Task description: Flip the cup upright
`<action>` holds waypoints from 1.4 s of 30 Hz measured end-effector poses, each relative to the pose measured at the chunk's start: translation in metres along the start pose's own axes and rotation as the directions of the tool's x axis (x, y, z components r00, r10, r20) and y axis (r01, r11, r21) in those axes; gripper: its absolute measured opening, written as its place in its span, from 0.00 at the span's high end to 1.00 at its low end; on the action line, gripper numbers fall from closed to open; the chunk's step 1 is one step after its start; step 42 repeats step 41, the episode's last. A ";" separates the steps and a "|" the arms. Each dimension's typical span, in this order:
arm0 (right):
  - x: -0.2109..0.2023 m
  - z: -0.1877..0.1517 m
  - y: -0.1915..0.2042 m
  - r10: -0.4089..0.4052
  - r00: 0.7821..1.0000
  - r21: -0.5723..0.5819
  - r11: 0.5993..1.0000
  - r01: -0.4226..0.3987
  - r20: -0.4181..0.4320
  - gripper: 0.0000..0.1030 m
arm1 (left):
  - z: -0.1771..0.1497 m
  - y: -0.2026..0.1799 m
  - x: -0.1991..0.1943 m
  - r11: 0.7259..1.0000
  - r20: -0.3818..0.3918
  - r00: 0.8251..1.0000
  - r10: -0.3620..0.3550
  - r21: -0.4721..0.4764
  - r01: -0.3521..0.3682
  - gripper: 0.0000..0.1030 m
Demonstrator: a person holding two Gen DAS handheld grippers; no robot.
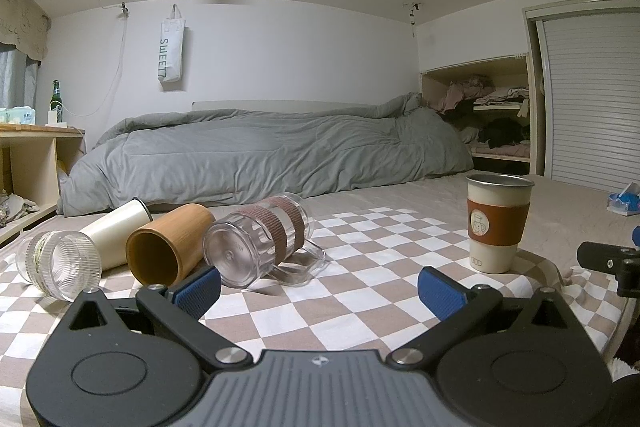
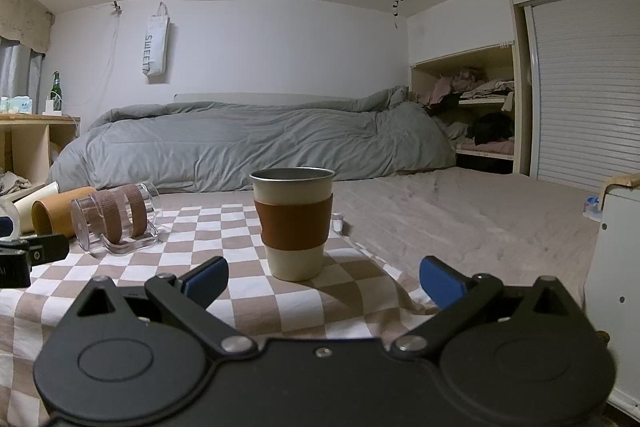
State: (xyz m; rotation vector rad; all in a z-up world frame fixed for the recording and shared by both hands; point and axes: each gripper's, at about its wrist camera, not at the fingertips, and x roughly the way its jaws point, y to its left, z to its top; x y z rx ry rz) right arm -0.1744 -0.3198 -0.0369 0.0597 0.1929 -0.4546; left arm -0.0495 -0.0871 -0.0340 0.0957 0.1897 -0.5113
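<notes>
A cream cup with a brown sleeve (image 1: 498, 223) (image 2: 294, 223) stands upright on the checkered cloth (image 1: 360, 267) (image 2: 224, 291). Several cups lie on their sides at the left: a clear mug with brown bands (image 1: 260, 239) (image 2: 114, 223), a wooden cup (image 1: 168, 245) (image 2: 56, 217), a white cup (image 1: 116, 231) (image 2: 38, 205) and a ribbed clear glass (image 1: 60, 265). My left gripper (image 1: 320, 293) is open and empty, just in front of the clear mug. My right gripper (image 2: 324, 281) is open and empty, just in front of the upright cup.
A grey duvet (image 1: 260, 151) lies behind the cloth. A wooden shelf unit (image 1: 32, 155) with a green bottle (image 1: 56, 103) stands at the left. An open closet with clothes (image 1: 488, 111) is at the right. A white box (image 2: 616, 267) stands close on the right.
</notes>
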 end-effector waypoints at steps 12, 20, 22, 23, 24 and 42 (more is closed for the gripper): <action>0.000 0.001 0.000 0.003 1.000 -0.005 1.000 -0.003 0.000 0.00 | 0.000 0.000 0.000 1.000 -0.001 1.000 0.000 0.000 0.000 0.00; 0.000 0.002 -0.001 0.005 1.000 -0.005 1.000 -0.005 0.002 0.00 | 0.000 0.000 0.001 1.000 -0.002 1.000 0.000 0.000 0.000 0.00; 0.000 0.002 -0.001 0.004 1.000 -0.005 1.000 -0.004 0.001 0.00 | 0.000 0.000 0.000 1.000 -0.001 1.000 0.000 -0.001 0.000 0.00; 0.000 0.002 0.000 0.005 1.000 -0.005 1.000 -0.005 0.002 0.00 | 0.000 0.000 0.000 1.000 -0.001 1.000 0.000 -0.001 0.000 0.00; 0.000 0.002 0.000 0.006 1.000 -0.005 1.000 -0.006 0.001 0.00 | 0.000 0.000 0.000 1.000 -0.001 1.000 0.000 -0.001 0.000 0.00; -0.001 0.003 0.000 0.006 1.000 -0.007 1.000 -0.006 0.000 0.00 | -0.002 -0.001 0.001 1.000 -0.008 1.000 -0.003 -0.006 0.003 0.00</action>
